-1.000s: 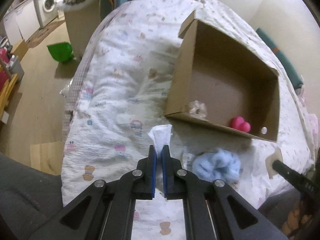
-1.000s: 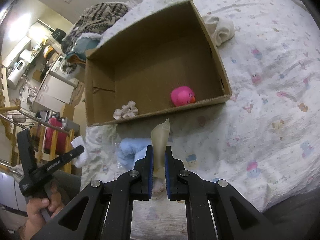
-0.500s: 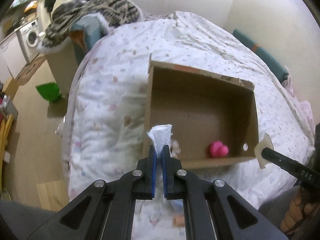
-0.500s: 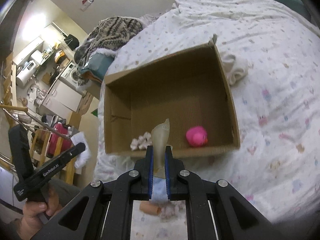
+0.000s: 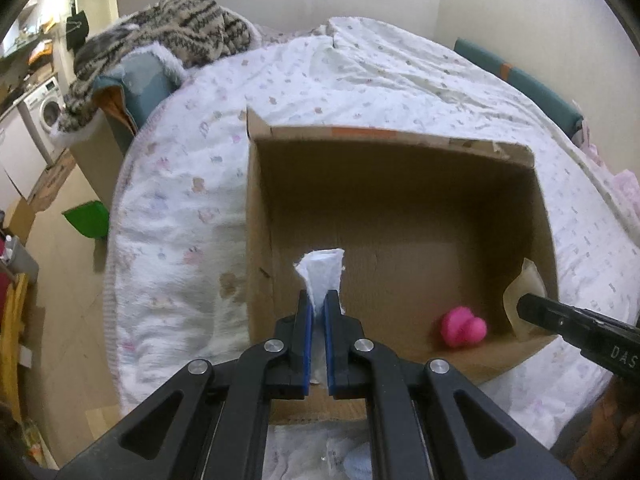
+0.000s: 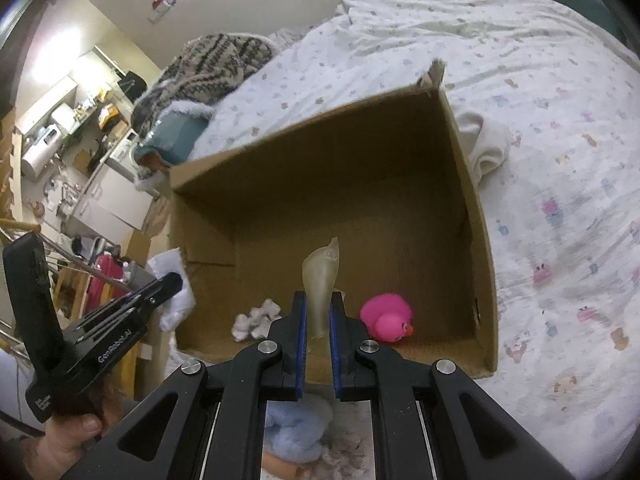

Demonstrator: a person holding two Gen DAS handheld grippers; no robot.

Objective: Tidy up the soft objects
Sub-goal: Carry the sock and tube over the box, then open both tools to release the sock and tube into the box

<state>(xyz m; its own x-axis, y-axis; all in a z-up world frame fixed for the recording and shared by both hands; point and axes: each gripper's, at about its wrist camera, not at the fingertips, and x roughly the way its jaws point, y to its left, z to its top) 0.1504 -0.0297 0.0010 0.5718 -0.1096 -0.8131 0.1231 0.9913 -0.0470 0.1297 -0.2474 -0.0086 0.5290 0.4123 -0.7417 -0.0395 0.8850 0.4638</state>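
An open cardboard box point(image 5: 256, 248) point(image 6: 476, 248) lies on the patterned bed cover. Inside it sit a pink rubber duck point(image 5: 463, 326) point(image 6: 387, 318) and a small whitish fluffy piece point(image 6: 256, 319). My left gripper point(image 5: 318, 297) is shut on a white soft piece point(image 5: 322, 270) and hangs over the box's near left part. My right gripper point(image 6: 318, 298) is shut on a beige translucent soft piece point(image 6: 322, 276) above the box's near edge; in the left wrist view that piece point(image 5: 525, 286) shows at the right. A light blue fluffy thing point(image 6: 294, 426) lies on the bed below the right gripper.
A folded white cloth point(image 6: 486, 142) lies on the bed just outside the box's right wall. A striped knit blanket point(image 5: 168, 34) is heaped at the bed's far left. A green bin point(image 5: 88, 220) stands on the wooden floor, and a washing machine point(image 5: 46, 110) beyond it.
Both grippers have moved forward from over the bed cover to over the box's near edge, each still holding its piece. The blue fluffy thing has slipped below them in view.
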